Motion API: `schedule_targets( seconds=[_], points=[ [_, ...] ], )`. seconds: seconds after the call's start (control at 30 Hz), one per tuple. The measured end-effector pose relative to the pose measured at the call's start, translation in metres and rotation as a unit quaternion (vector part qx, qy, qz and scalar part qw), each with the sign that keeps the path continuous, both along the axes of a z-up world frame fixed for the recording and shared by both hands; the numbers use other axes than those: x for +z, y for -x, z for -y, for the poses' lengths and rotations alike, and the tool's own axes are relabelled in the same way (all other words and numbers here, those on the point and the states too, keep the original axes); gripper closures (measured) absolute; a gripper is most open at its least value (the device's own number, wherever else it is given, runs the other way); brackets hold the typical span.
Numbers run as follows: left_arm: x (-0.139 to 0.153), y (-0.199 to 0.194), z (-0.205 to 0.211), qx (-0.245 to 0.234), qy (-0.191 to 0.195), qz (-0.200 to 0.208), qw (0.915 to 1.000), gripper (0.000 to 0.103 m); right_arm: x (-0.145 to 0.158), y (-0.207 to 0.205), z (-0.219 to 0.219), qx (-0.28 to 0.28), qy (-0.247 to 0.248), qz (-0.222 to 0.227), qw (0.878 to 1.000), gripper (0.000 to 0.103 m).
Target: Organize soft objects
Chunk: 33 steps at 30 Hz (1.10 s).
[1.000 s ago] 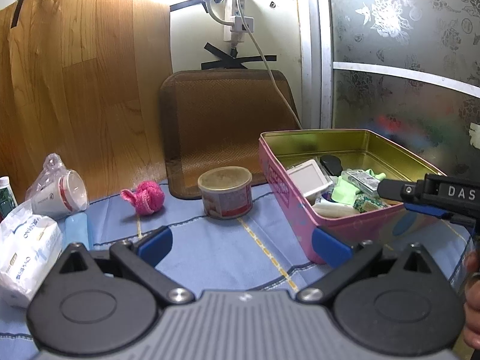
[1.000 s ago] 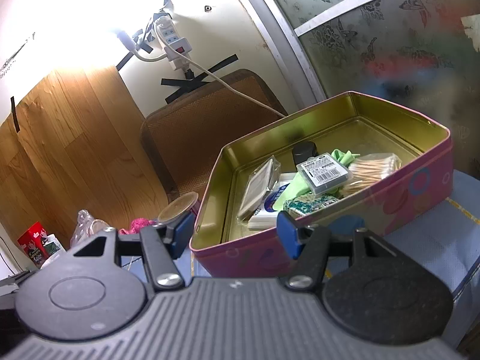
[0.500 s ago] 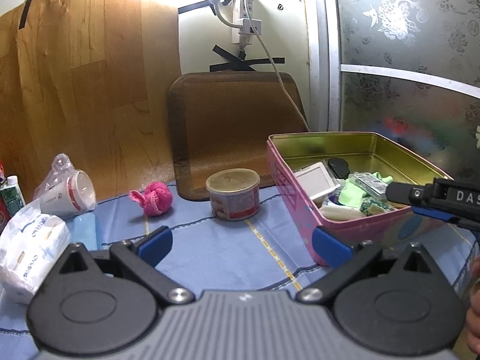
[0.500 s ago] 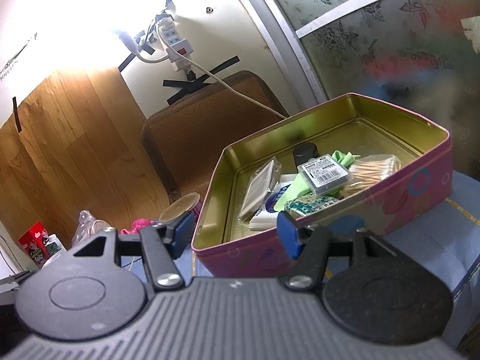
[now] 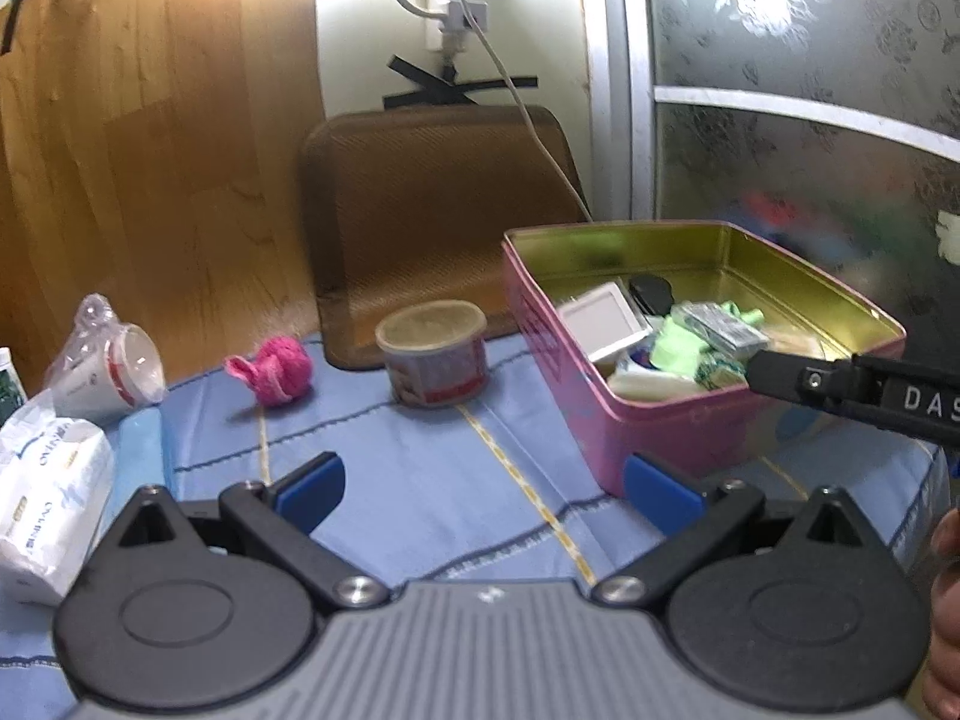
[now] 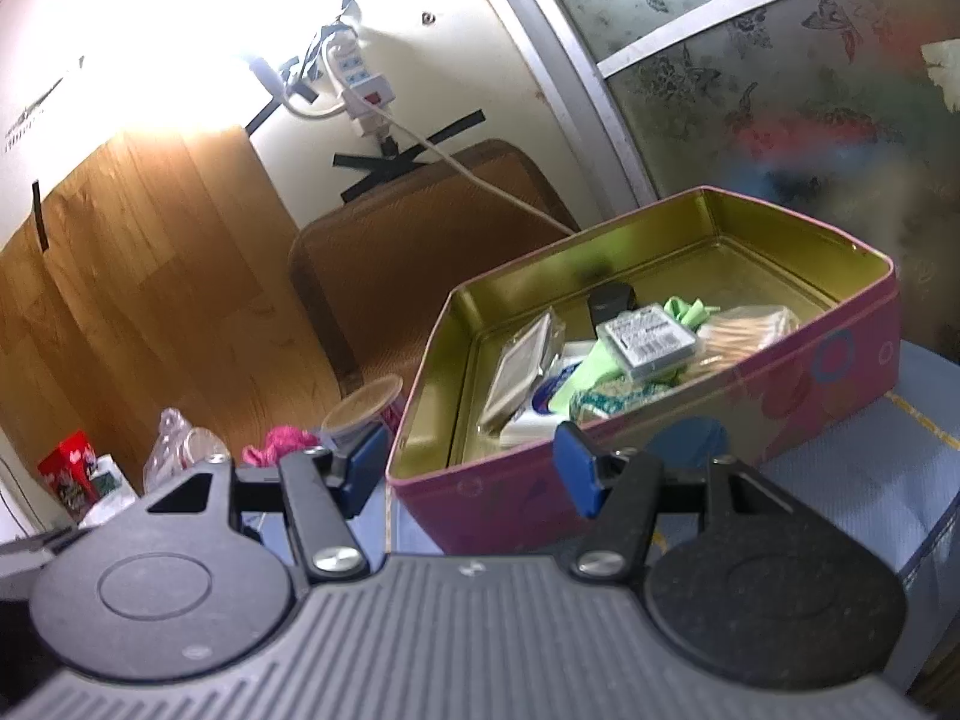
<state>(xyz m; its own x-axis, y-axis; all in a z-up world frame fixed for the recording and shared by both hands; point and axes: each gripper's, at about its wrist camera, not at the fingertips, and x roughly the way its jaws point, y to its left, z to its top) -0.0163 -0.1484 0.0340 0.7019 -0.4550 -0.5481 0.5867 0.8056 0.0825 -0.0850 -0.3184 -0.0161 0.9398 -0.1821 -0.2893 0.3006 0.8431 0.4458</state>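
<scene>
A pink knitted ball [image 5: 275,369] lies on the blue cloth at the back left, near the wooden panel; it peeks past the left finger in the right wrist view [image 6: 281,441]. The pink tin [image 5: 600,420] with a gold inside holds a green cloth [image 5: 678,345], small boxes and packets. My left gripper [image 5: 483,489] stands open over the bare cloth, with nothing between its blue pads. My right gripper [image 6: 471,468] is open too, its fingers at the near wall of the pink tin [image 6: 690,420], the green cloth [image 6: 594,366] beyond them.
A round can [image 5: 432,354] stands between the ball and the tin. A white tissue pack [image 5: 42,504] and a bagged paper cup [image 5: 105,360] lie at the left. A brown cushion [image 5: 438,222] leans on the back wall. A red box [image 6: 69,474] sits far left.
The left wrist view has shifted slightly, so the tin and the can sit a little further right and higher. The right wrist view is the same.
</scene>
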Motion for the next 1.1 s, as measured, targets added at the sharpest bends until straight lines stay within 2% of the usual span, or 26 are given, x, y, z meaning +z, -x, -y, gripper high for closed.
schedule_targets(
  seconds=[0.23,0.8,0.93,1.1],
  points=[
    [-0.011,-0.004,0.007,-0.007,-0.019,-0.033,0.9993,0.0,-0.004,0.002,0.001,0.0,-0.002,-0.004,1.0,0.039],
    [-0.018,-0.012,0.008,-0.006,-0.03,-0.047,0.9985,0.0,-0.005,-0.005,-0.002,0.001,0.002,-0.012,1.0,0.039],
    [-0.015,-0.019,-0.004,0.01,-0.021,-0.045,0.9987,0.0,0.002,-0.008,-0.008,0.01,0.016,-0.007,1.0,0.039],
    [-0.013,-0.036,-0.032,0.059,-0.009,-0.04,0.9974,0.0,0.013,-0.022,-0.025,0.036,0.043,0.0,0.998,0.039]
  ],
)
